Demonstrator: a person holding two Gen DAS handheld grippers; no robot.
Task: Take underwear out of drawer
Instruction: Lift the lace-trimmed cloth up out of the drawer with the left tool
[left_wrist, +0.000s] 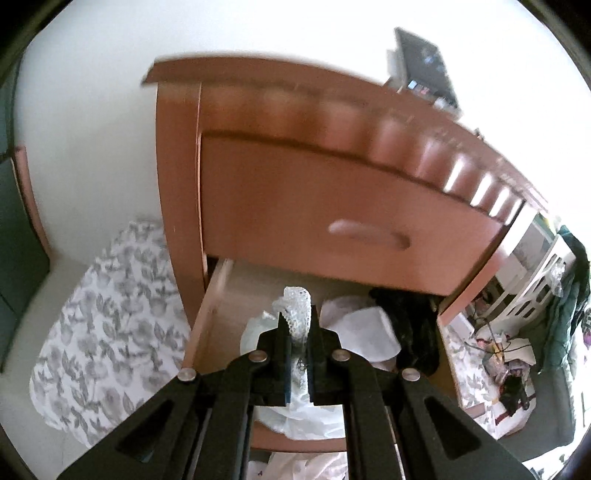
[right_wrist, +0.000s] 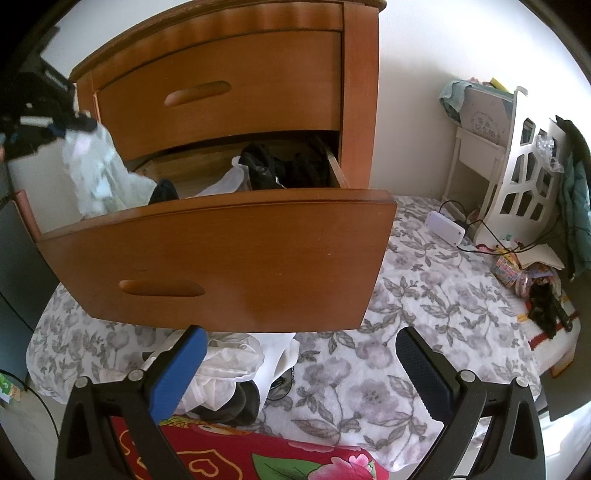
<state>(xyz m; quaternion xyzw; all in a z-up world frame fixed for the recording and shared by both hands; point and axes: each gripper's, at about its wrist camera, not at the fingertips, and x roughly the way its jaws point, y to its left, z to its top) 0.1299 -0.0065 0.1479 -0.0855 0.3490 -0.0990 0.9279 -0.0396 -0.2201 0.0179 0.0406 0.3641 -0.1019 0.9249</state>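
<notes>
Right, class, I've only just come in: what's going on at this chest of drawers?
A person is working with a claw in each hand at a wooden nightstand whose lower drawer is pulled open. The left claw is shut on a pale lacy garment, holding it above the drawer. The right claw is open and empty, low in front of the drawer over the floral bedspread. Dark clothes and a white piece remain inside the drawer.

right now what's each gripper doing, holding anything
left gripper: closed on a white lacy piece of underwear, above the open wooden drawer.
right gripper: open, holding nothing.
</notes>
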